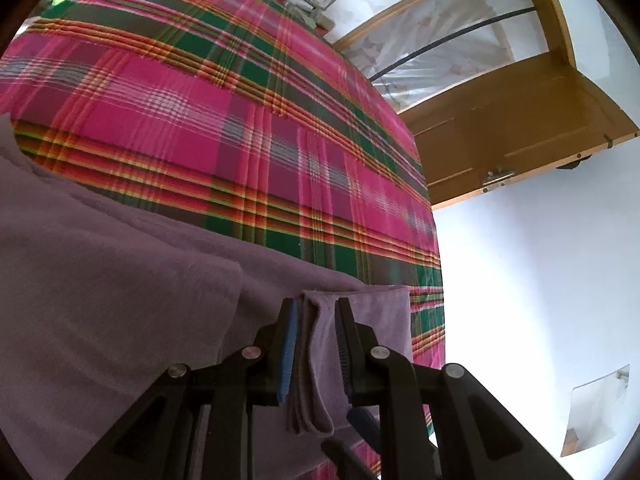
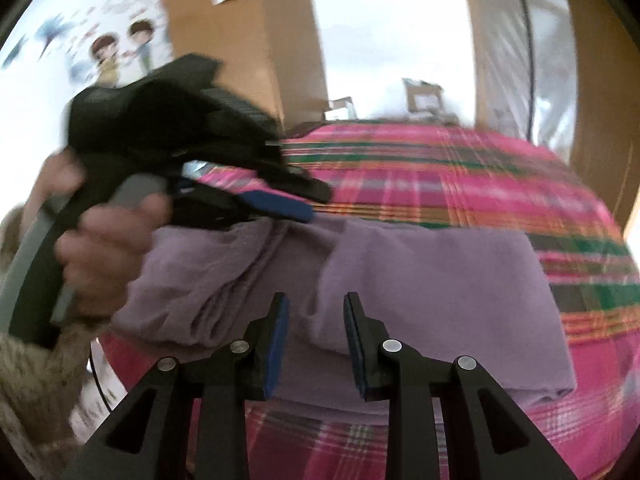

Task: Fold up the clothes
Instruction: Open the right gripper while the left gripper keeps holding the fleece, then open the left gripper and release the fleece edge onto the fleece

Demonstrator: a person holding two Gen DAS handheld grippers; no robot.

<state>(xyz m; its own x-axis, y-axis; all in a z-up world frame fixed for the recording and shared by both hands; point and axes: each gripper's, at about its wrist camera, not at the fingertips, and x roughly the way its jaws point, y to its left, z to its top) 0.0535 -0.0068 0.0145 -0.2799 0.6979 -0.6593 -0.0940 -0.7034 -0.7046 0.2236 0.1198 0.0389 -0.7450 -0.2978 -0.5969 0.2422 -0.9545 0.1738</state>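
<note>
Two black claws work one soft lilac fleece garment [image 2: 432, 280] that lies spread on a bed covered with a pink, green and orange plaid cloth [image 1: 224, 128]. In the left wrist view the left claw [image 1: 316, 320] sits at six o'clock, its blue-padded fingers [image 1: 289, 344] pressed onto a folded edge of the lilac fleece, several layers of which stand pinched between them; the rest of the garment fills the frame from seven to nine o'clock, touching the plaid cloth along its upper border. At two o'clock a brown wooden door [image 1: 516, 120] stands against a white wall. In the right wrist view the right claw [image 2: 316, 312] is at six o'clock, its jaws spread apart with nothing between them, poised just above the near part of the garment. The fleece lies across the centre of that view, smooth and flat toward three o'clock, bunched in folds toward nine o'clock. There the left claw shows again, blurred, with a person's hand [image 2: 100, 248] wrapped round its grey handle, a knitted beige sleeve [image 2: 36, 368] at eight o'clock.
</note>
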